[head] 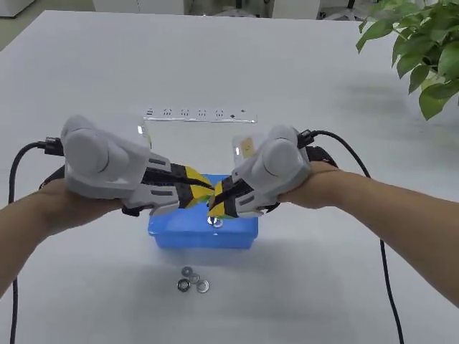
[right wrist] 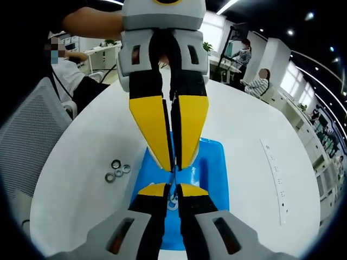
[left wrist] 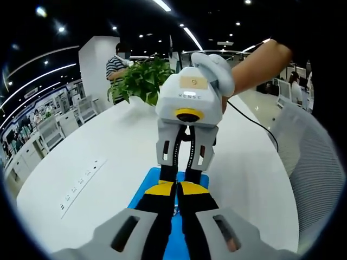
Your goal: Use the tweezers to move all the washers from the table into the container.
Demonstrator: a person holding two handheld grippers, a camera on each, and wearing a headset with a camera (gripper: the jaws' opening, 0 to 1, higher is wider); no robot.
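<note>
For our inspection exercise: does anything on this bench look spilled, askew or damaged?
Nothing stands out. The blue rectangular container sits flat on the white table, three small metal washers lie clustered beside it, and a fourth washer hangs over the container.

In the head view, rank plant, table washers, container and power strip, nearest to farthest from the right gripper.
1. Container, under the right gripper.
2. Washers, in front.
3. Power strip, behind.
4. Plant, far right.

Room over container (head: 203,231) is taken up by left gripper (head: 203,189) and right gripper (head: 216,207). Table (head: 344,279) seen open at 3 & 9 o'clock. Washers (head: 193,281) at 6, pwr strip (head: 197,115) at 12, plant (head: 423,50) at 2.
</note>
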